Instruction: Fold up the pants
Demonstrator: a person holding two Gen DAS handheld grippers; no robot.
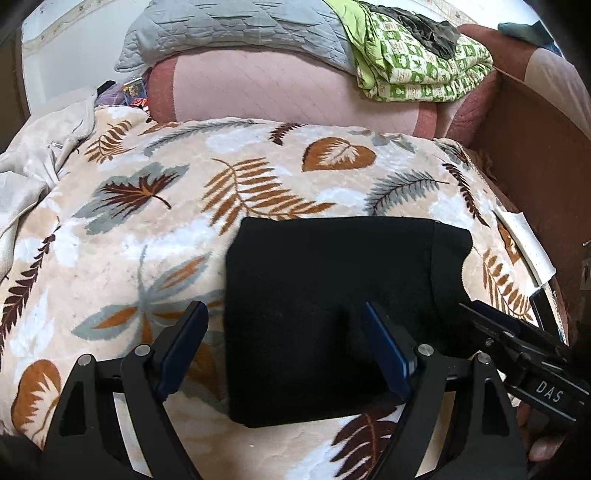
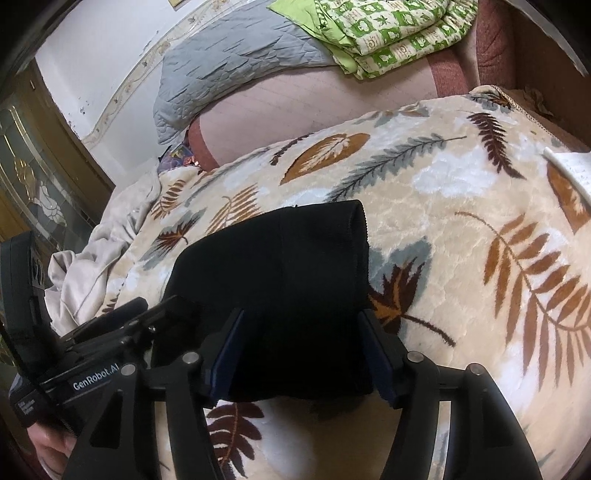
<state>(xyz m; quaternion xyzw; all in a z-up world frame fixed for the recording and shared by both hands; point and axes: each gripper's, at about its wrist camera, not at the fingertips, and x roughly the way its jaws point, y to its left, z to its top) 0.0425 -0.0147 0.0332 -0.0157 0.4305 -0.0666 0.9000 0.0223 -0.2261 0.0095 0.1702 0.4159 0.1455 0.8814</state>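
step in hand: the black pants (image 1: 332,314) lie folded into a compact rectangle, so the folding looks close to finished; both tools seem to be at the point of letting go.
where the pants are: on a leaf-print blanket (image 1: 147,229) covering a bed, toward its near right part, lying flat with a hemmed edge at the right side.
left gripper (image 1: 284,350): jaws spread wide. the left finger sits over the bare blanket just left of the pants. the right finger (image 1: 384,354) sits on or just above the black cloth near its near edge; i cannot tell if it touches. nothing is pinched.
right gripper (image 2: 299,350): jaws apart, somewhat less wide than the left. the near edge of the pants lies between the two blue pads, but the pads do not press on the cloth, so it holds nothing.
both tools: side by side at the near edge of the bundle, each showing in the other's view.
next move, as a judgement: lift both tools clear without dragging the top layer, or, if one more fold is wanted, close on the near edge and carry it to the far edge.
risk: the plush blanket may grip the cloth and skew the fold.
surroundings: a green patterned quilt (image 1: 417,70) and a grey quilted cover (image 1: 229,33) lie at the far side, well apart from the pants.
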